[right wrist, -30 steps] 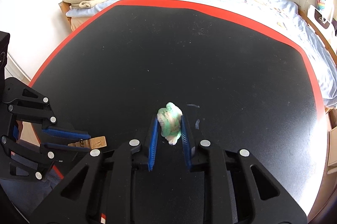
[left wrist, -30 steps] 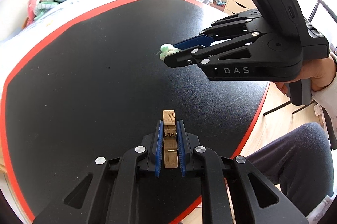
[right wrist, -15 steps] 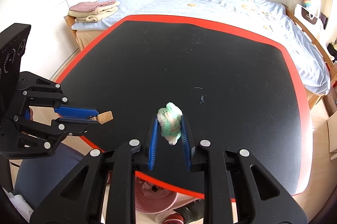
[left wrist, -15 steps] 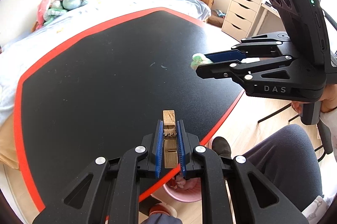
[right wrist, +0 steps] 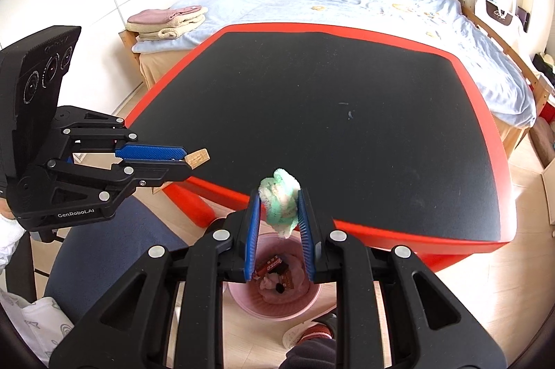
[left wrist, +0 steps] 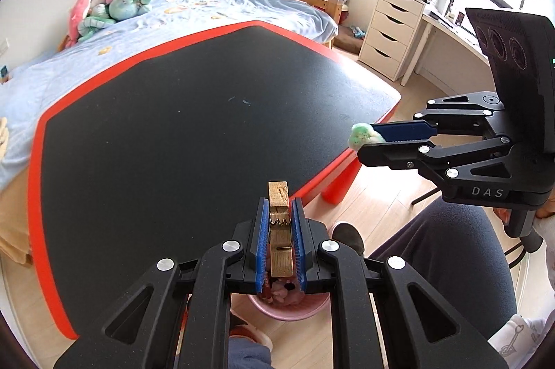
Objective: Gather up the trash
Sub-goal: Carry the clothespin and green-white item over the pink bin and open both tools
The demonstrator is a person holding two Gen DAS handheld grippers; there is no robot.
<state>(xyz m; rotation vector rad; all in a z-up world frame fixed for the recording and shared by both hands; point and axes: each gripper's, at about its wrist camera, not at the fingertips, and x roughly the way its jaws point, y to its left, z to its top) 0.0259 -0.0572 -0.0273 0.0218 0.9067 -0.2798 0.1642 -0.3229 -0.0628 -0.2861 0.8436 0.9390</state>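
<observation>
Clothespin (left wrist: pixel 278 230) lies lengthwise along my left gripper (left wrist: pixel 279 223), clamped tight, tip forward, above the pink bin (left wrist: pixel 288 311); my right gripper (right wrist: pixel 279 213) squeezes a green wad (right wrist: pixel 281 202).

Only two bits readable: "DAS" on the side of the right hand-held gripper (left wrist: pixel 367 140), and "GenRobot.AI" on the left hand-held gripper (right wrist: pixel 194 161).

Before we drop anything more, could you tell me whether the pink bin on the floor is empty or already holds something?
Not empty: the pink bin already holds trash, a red-brown wrapper and pale crumpled pieces.
</observation>
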